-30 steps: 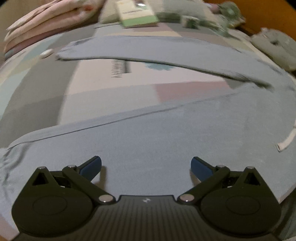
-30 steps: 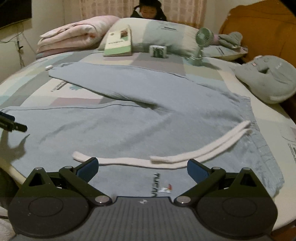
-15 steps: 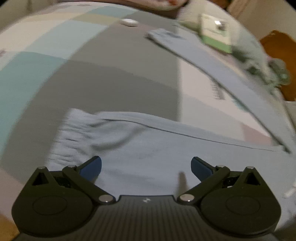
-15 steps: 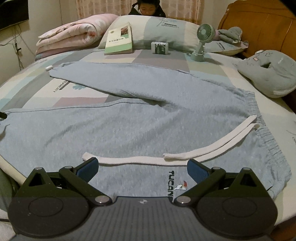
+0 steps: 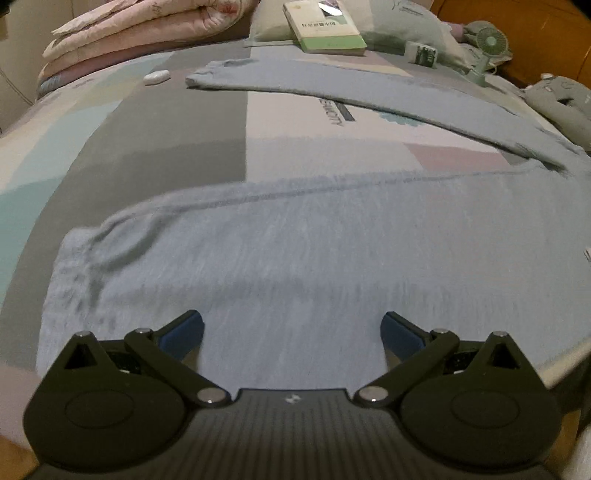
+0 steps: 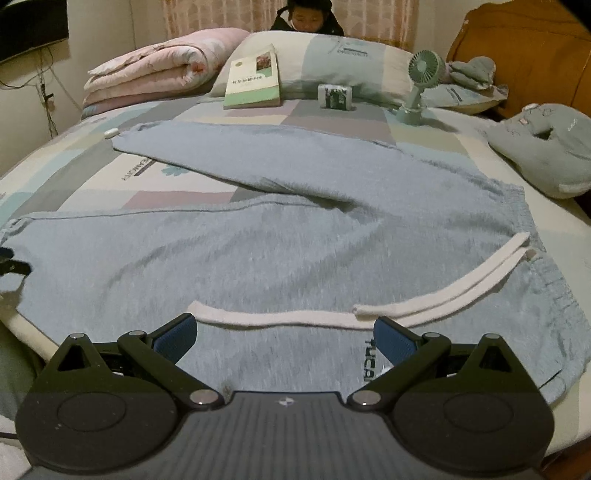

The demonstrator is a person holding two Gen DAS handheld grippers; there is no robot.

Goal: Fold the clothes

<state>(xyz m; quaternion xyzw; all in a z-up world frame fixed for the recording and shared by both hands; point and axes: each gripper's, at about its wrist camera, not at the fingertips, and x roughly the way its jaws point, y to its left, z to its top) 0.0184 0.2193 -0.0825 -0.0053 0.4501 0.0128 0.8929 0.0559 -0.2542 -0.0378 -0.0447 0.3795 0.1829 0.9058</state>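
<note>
So the light blue sweatpants (image 6: pixel 295 236) are spread flat across the patchwork bedsheet (image 6: pixel 177 192), and they're the landmark for everything else here; the two legs fan out in a V, one running along the near edge of the bed, the other angling off toward the pillow (image 6: pixel 332 62); the waistband end sits on the side by the grey plush cushion (image 6: pixel 546 147), and the white drawstring (image 6: pixel 406 306) lies loose on top of the pants in two strands.

Left gripper (image 5: pixel 291 328) hovers over the near leg, close to its cuff (image 5: pixel 74 266); jaws spread wide, nothing between them; can't tell if the tips actually touch the fabric. Right gripper (image 6: pixel 284 330) hangs over the waist end, just short of the drawstring, near the printed logo (image 6: pixel 369 362); also fully released, gripping nothing.

Beyond the far leg: a green-and-white book (image 6: pixel 255 79) leaning on the pillow, a small box (image 6: pixel 336 96), a mint desk fan (image 6: pixel 419 88); a little white object (image 5: pixel 157 76) sits just beside the far cuff; a folded pink quilt (image 6: pixel 155 74) is well past that; a person (image 6: pixel 306 16) sits behind the pillow.
</note>
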